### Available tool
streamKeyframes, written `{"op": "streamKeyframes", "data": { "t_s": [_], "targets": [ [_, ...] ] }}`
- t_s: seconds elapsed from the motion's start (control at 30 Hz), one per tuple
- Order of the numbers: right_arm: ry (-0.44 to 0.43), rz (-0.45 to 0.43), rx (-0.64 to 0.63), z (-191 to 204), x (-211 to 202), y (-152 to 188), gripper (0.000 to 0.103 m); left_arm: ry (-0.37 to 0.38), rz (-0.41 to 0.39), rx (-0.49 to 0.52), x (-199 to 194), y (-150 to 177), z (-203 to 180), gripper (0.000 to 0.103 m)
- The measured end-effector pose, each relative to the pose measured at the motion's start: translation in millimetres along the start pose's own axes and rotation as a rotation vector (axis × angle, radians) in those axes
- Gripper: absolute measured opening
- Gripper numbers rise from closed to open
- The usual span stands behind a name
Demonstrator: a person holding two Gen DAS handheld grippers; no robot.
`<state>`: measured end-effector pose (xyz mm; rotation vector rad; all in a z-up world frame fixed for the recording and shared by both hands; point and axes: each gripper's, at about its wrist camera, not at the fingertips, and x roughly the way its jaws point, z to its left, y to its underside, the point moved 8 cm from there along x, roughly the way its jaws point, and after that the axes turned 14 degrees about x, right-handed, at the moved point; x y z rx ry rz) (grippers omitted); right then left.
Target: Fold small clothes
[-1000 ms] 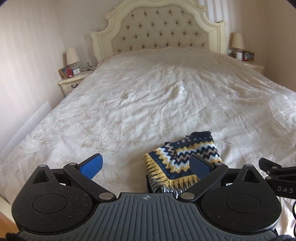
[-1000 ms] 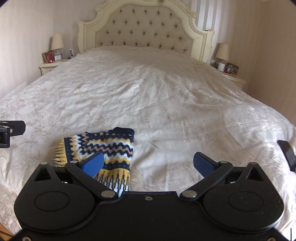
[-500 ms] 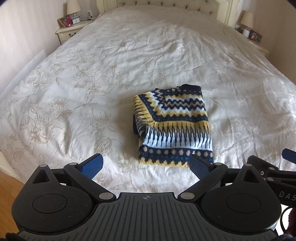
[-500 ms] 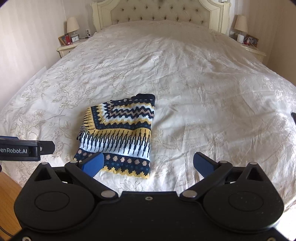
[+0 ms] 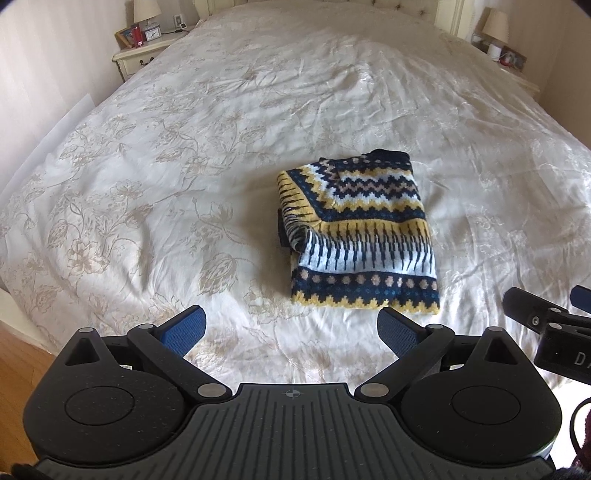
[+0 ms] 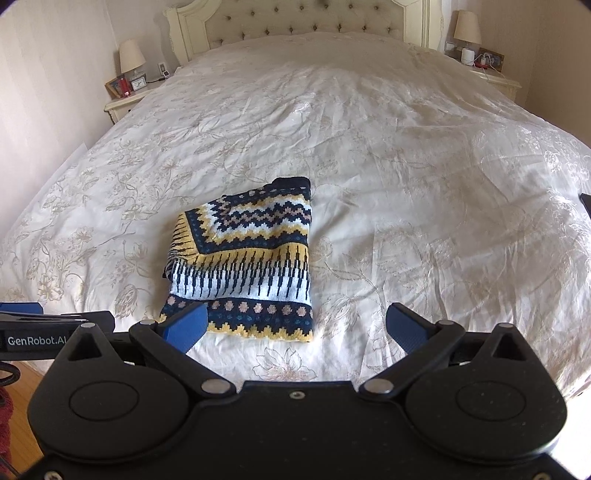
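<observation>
A small knitted sweater [image 5: 362, 236] in navy, yellow and white zigzag bands lies folded into a rough rectangle on the cream bedspread [image 5: 184, 166]. In the right wrist view the same sweater [image 6: 247, 258] sits left of centre. My left gripper [image 5: 291, 328] hangs open above the near edge of the bed, just short of the sweater's hem, holding nothing. My right gripper [image 6: 295, 326] is open too, its left blue pad [image 6: 186, 326] overlapping the hem's lower left corner in view. Each gripper shows at the edge of the other's view.
The bed has a tufted cream headboard [image 6: 303, 18]. Nightstands with lamps stand at the left [image 6: 129, 96] and right [image 6: 491, 77] of it. Wooden floor [image 5: 18, 369] shows below the bed's near left edge. Wide bare bedspread surrounds the sweater.
Both grippers have risen and tilted down, so the sweater now appears farther out in front and in full. Both stay open. The sweater has not moved.
</observation>
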<state>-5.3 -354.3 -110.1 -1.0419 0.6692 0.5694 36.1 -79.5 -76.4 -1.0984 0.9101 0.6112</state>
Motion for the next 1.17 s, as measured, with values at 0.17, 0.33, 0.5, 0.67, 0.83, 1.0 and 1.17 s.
{"op": "streamKeyframes", "data": {
  "t_s": [0.17, 0.33, 0.5, 0.67, 0.83, 1.0, 1.17],
  "targets": [
    [-0.002, 0.002, 0.011, 1.4, -0.1, 1.3, 0.102, -0.001, 0.003, -0.003, -1.3, 1.8, 2.5, 0.1],
    [0.0, 0.004, 0.023, 1.8, -0.5, 4.3, 0.102, 0.0, 0.007, -0.002, -1.9, 4.2, 2.4, 0.1],
    [0.001, 0.007, 0.028, 1.3, -0.8, 5.8, 0.102, 0.002, 0.012, 0.001, -1.6, 6.3, 0.3, 0.1],
    [0.001, 0.009, 0.031, 0.4, -0.7, 7.3, 0.102, 0.004, 0.013, 0.003, -1.4, 7.5, -0.7, 0.1],
    [0.003, 0.011, 0.034, 0.9, -0.5, 10.6, 0.102, 0.006, 0.015, 0.007, -1.3, 8.3, -1.9, 0.1],
    [0.004, 0.013, 0.037, 1.2, -0.3, 10.9, 0.102, 0.007, 0.016, 0.016, -1.1, 8.9, -3.2, 0.1],
    [0.004, 0.014, 0.035, 0.7, -0.2, 10.2, 0.102, 0.012, 0.025, 0.016, 0.3, 8.8, -2.4, 0.1]
  ]
}}
